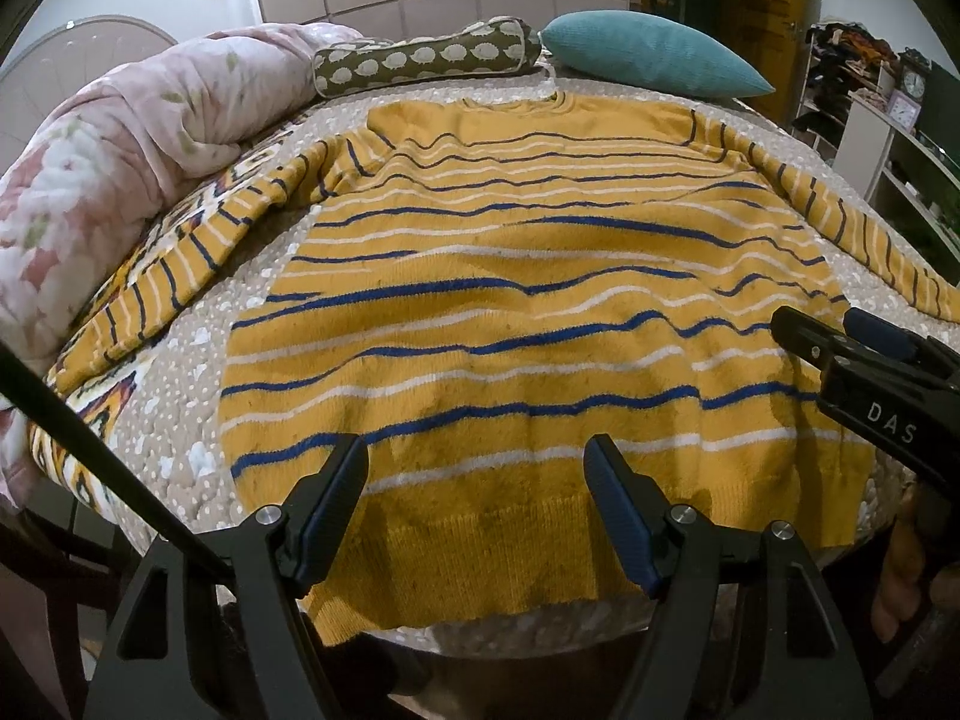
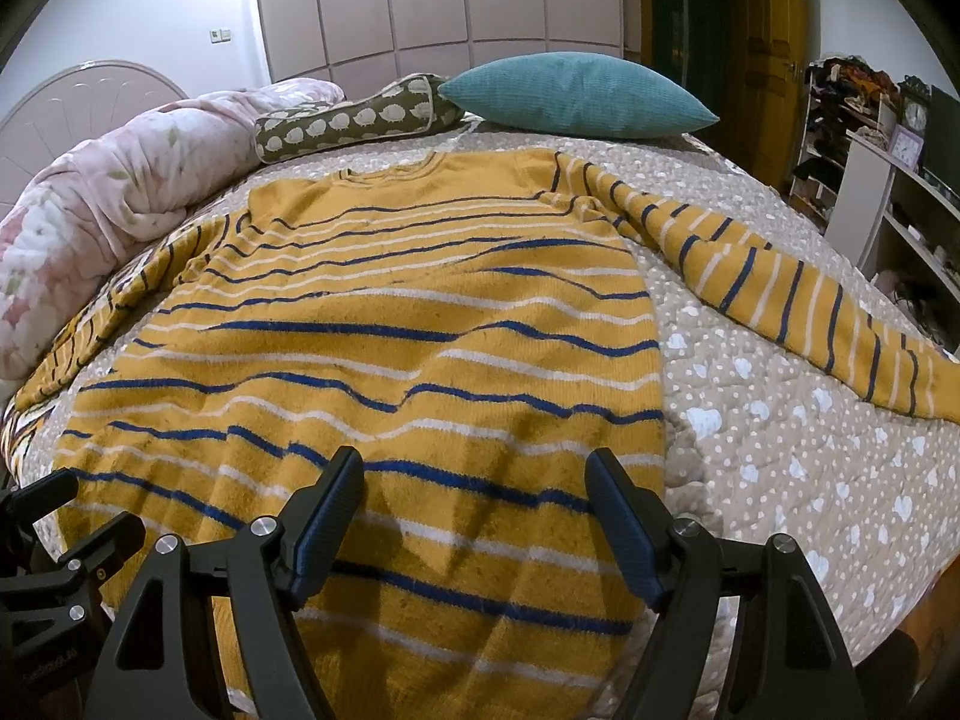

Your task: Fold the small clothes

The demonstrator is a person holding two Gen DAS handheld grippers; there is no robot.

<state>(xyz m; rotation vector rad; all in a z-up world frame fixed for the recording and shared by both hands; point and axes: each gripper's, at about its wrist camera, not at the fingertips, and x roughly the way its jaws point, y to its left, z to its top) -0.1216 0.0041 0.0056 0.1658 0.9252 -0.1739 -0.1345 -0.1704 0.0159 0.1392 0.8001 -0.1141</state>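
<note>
A mustard-yellow sweater (image 1: pixel 516 312) with blue and white stripes lies spread flat, collar away from the cameras, across a beige quilted bedspread (image 2: pixel 780 432) dotted with white hearts. Both handheld grippers hover over its lower part, pointing down at an angle.

The left gripper (image 1: pixel 477 474) stands with its jaws wide apart above the ribbed hem (image 1: pixel 480 546); nothing sits between the blue-padded fingers (image 1: pixel 618 510), and whether their tips brush the knit cannot be told. The right gripper (image 2: pixel 474 480) is likewise spread wide and empty-handed over the striped body of the garment, nearer its right side seam. Each tool shows at the margin of the other's view, the two held near one another.

The hem hangs slightly past the near edge of the bed. The right sleeve (image 2: pixel 798 306) stretches out across open bedspread, which offers a broad bare stretch on that side. The left sleeve (image 1: pixel 180 264) runs out toward a bunched pink floral duvet (image 1: pixel 120 144) that crowds that flank, lying over a patterned orange-and-black fabric (image 1: pixel 96 414) at the bed's edge. Beyond the collar rest a hedgehog-print bolster (image 1: pixel 426 57) and a teal cushion (image 1: pixel 648 54), just clear of the neckline. Open shelving (image 2: pixel 900 198) with clocks lines the wall to the right.
</note>
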